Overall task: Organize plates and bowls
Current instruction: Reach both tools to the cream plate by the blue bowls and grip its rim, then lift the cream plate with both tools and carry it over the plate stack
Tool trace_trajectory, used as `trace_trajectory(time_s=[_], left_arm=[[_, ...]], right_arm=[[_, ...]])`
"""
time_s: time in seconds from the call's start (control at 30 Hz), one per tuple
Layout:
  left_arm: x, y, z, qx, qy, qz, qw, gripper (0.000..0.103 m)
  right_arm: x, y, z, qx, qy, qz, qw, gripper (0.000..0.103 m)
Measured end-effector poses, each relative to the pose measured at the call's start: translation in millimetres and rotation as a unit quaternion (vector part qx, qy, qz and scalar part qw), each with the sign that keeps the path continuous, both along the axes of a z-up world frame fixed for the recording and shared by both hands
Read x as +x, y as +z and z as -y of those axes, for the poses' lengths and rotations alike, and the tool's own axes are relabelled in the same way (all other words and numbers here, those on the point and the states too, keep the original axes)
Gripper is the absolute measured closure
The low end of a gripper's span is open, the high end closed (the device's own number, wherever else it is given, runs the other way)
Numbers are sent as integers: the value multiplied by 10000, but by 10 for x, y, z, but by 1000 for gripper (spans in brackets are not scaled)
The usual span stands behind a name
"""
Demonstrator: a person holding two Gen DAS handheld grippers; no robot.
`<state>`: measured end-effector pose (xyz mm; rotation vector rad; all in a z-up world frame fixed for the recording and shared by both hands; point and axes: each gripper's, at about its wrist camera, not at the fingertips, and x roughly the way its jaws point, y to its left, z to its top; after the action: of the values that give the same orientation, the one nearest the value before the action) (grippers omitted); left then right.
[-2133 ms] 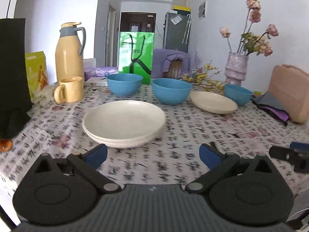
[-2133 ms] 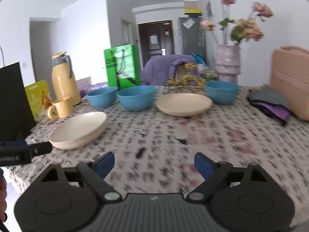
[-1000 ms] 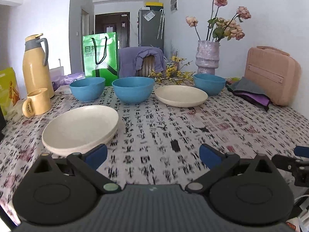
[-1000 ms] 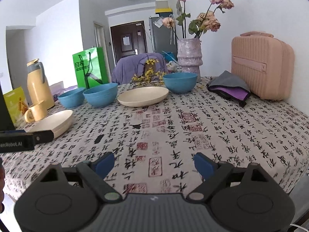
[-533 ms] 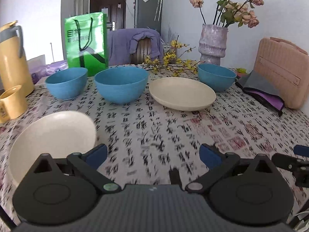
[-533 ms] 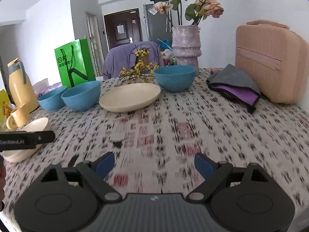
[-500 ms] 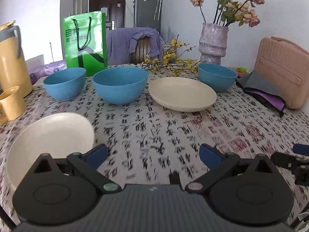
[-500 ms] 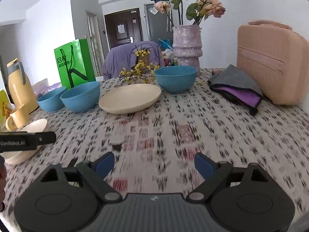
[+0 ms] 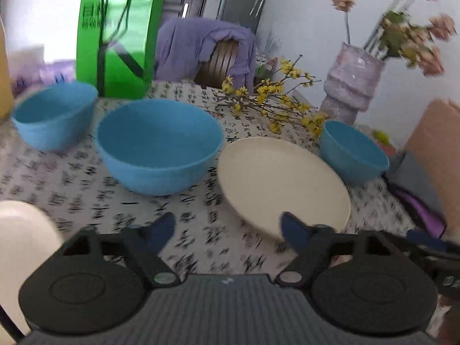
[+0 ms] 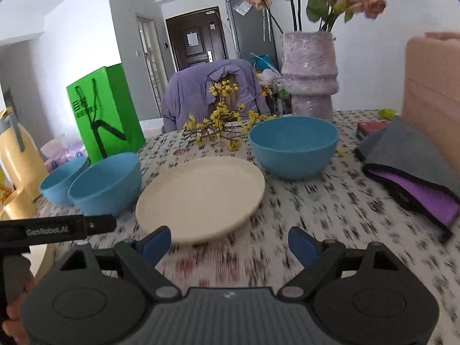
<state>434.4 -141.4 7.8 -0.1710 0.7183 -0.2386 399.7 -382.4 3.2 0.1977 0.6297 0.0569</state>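
Observation:
A single cream plate (image 9: 281, 178) (image 10: 201, 195) lies on the patterned tablecloth between a large blue bowl (image 9: 158, 143) (image 10: 106, 181) and a smaller blue bowl (image 9: 353, 152) (image 10: 293, 143). Another blue bowl (image 9: 54, 115) (image 10: 60, 181) stands further left. A stack of cream plates (image 9: 23, 230) shows at the lower left. My left gripper (image 9: 227, 230) hovers just short of the single plate with its jaws closing; only tablecloth lies between them, and its right fingertip overlaps the plate's near rim. My right gripper (image 10: 228, 244) is open and empty, right before the same plate's near edge.
A green paper bag (image 9: 115, 34), yellow flower twigs (image 10: 224, 123) and a vase (image 10: 310, 72) stand behind the dishes. A pink case (image 10: 431, 95) and a grey-purple cloth (image 10: 408, 166) lie to the right. A yellow flask (image 10: 14, 155) is at the left.
Both grippers have moved forward and to the right, so the single cream plate and the blue bowls are now much closer. The left jaws have narrowed.

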Motion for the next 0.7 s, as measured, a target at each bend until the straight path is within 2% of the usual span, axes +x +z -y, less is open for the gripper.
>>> trace_trajectory(time_s=[0.03, 0.17, 0.2, 0.23, 0.4, 0.53, 0.6, 0.7], left_arm=[[79, -23, 17, -98, -71, -37, 9999, 28], [359, -136, 120, -91, 2, -231, 9997, 43], [404, -162, 155, -63, -4, -226, 9997, 49], [442, -178, 189, -20, -9, -207, 9998, 52], [591, -303, 302, 161, 252, -180, 9994, 70], [686, -421, 295, 161, 406, -406, 9982, 79], [703, -448, 286, 139, 426, -363, 9983, 87], [721, -457, 308, 151, 477, -295, 9983, 88]], right_arm=[[102, -13, 21, 50, -14, -50, 10000, 18], [566, -85, 135, 182, -197, -199, 9994, 28], [684, -117, 167, 226, -252, -246, 9991, 36], [758, -151, 196, 263, -300, -302, 9987, 39], [1067, -302, 256, 344, -433, -424, 9976, 71], [1180, -407, 313, 369, -522, -490, 9968, 83], [1212, -459, 336, 405, -537, -518, 9964, 87], [1251, -516, 361, 424, -517, -490, 9966, 91]])
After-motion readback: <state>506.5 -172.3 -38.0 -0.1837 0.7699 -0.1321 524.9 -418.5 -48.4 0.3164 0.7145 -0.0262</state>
